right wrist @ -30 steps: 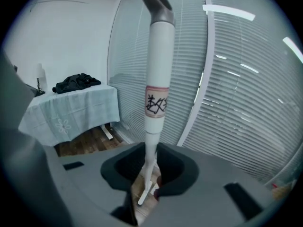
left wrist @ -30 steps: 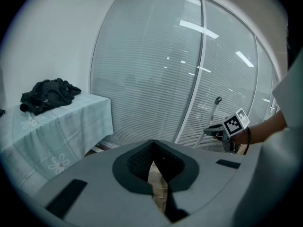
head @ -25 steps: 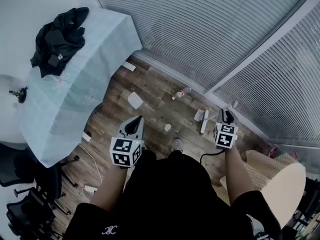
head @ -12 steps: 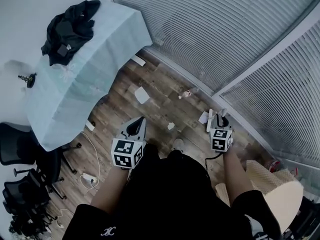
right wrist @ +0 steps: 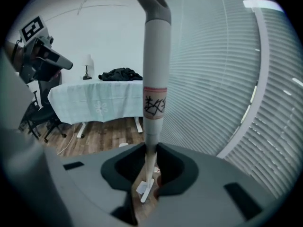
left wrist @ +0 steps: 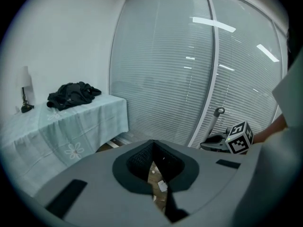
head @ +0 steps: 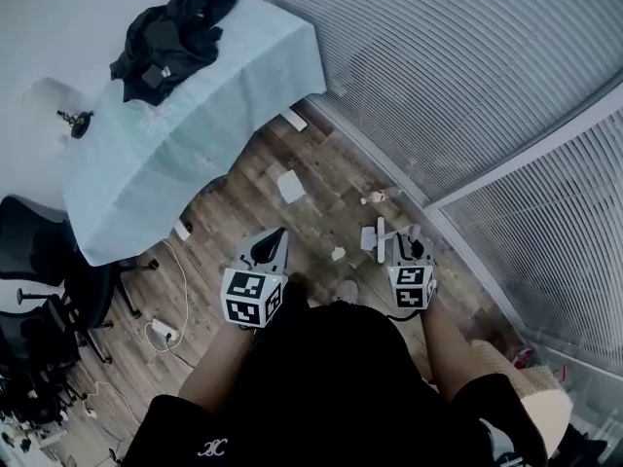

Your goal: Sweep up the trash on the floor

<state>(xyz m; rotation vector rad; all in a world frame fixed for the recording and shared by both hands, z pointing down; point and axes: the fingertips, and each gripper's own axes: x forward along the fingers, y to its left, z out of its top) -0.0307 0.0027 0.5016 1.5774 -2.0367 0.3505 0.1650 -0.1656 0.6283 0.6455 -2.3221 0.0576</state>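
My right gripper (head: 409, 252) is shut on a white broom handle (right wrist: 155, 79), which rises upright between its jaws in the right gripper view. The broom's head (head: 380, 239) rests on the wood floor just ahead of that gripper. Trash lies scattered on the floor: a white paper sheet (head: 290, 185), a small crumpled scrap (head: 338, 254) and a pinkish bit (head: 374, 197) near the blinds. My left gripper (head: 266, 251) hangs over the floor to the left, shut with nothing in it; a sliver of floor shows through its jaws (left wrist: 154, 145).
A table with a pale green cloth (head: 185, 134) stands at the left, with black clothing (head: 170, 37) on it. Glass walls with blinds (head: 467, 76) close off the right side. Office chairs (head: 39, 290) and a white cable (head: 170, 305) lie at the lower left. Another white piece (head: 293, 119) lies by the table.
The right gripper has carried the broom leftward, so its head is now closer to the small scraps. My view has swung, so the table sits further right in the frame. The left gripper barely moved.
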